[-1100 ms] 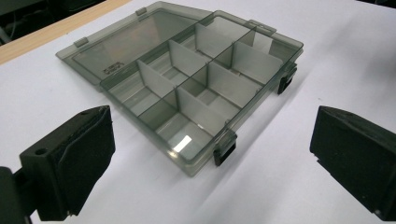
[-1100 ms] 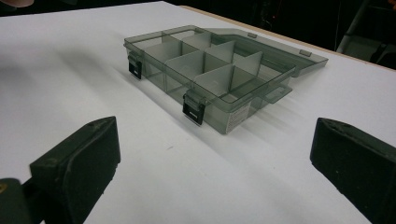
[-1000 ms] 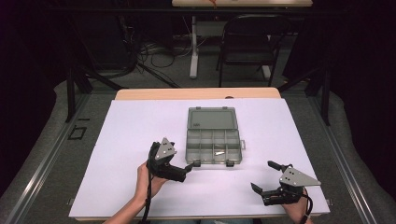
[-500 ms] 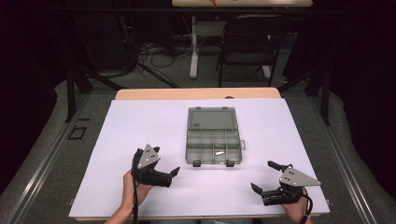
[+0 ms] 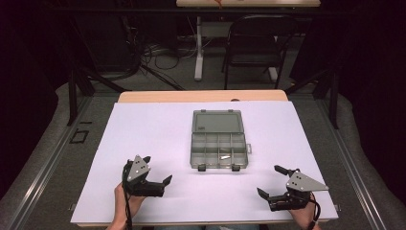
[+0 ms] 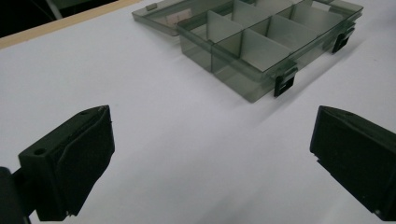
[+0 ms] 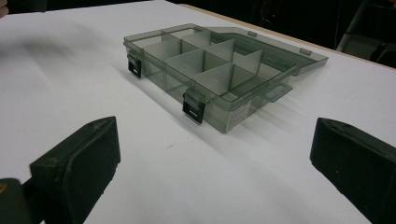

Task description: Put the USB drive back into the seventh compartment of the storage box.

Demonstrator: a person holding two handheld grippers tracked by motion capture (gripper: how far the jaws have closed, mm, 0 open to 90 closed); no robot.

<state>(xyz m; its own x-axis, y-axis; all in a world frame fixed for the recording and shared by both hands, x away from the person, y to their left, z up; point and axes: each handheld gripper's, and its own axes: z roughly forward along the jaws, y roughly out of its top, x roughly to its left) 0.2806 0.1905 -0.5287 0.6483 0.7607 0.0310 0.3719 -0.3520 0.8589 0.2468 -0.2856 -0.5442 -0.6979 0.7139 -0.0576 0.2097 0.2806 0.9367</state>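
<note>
The clear compartment box [image 5: 219,140] lies open at the middle of the white surface [image 5: 143,129] in the high view, its lid folded flat toward the top of the frame and its tray toward the bottom, with the two dark latches [image 5: 218,167] on the tray's lower edge. Its long axis, lid plus tray, runs up and down the frame; the tray alone is wider than it is deep. A small pale item sits in one lower compartment, too small to identify. The left claw [image 5: 155,168] rests at the lower left of the frame, jaws spread wide and holding nothing; the right claw [image 5: 273,181] sits at the lower right, likewise spread and empty. Both lie below the box in the frame and well apart from it, so the box is up and to the right of the left claw, up and to the left of the right one. The left claw looks slightly nearer to the latch edge. In the left claw's own view the box [image 6: 261,42] fills the upper right; in the right claw's view it [image 7: 219,65] sits upper centre, latches facing the camera. Any approach would meet the latch side first.
</note>
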